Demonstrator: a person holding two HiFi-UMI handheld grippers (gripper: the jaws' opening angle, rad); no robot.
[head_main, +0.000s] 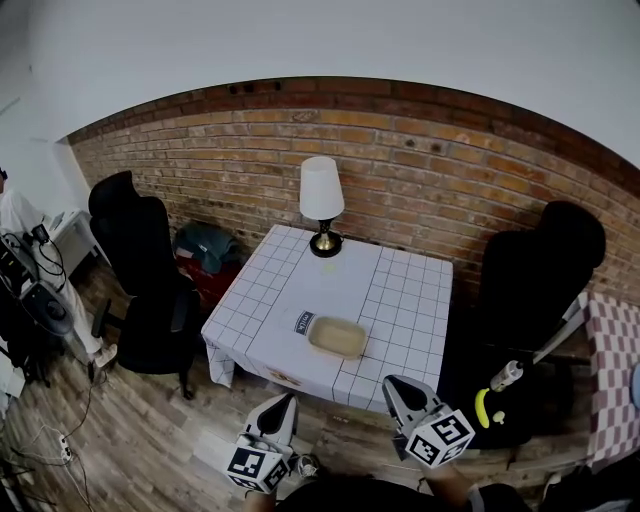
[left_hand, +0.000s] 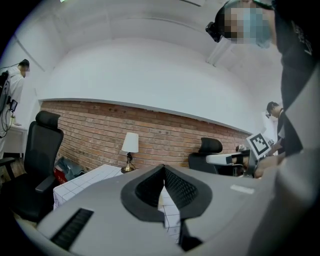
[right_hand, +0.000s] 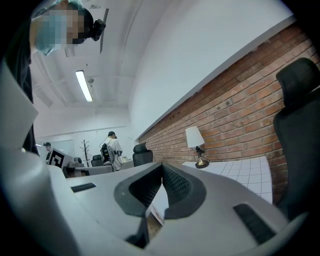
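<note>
Counted one table (head_main: 400, 300) mid-frame; on it stood one lamp (head_main: 321, 200), one beige tray (head_main: 337, 336), one dark packet (head_main: 304, 322). Two black chairs: left chair (head_main: 140, 260), right chair (head_main: 535, 270).

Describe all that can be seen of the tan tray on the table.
The tan tray is shallow and rectangular, with rounded corners and a low raised rim; it looks matte, maybe plastic or wood, and empty. It lies flat on the white squared tablecloth, near its front edge. A small dark card lies close at its left in the head view; whether they touch is unclear.
</note>
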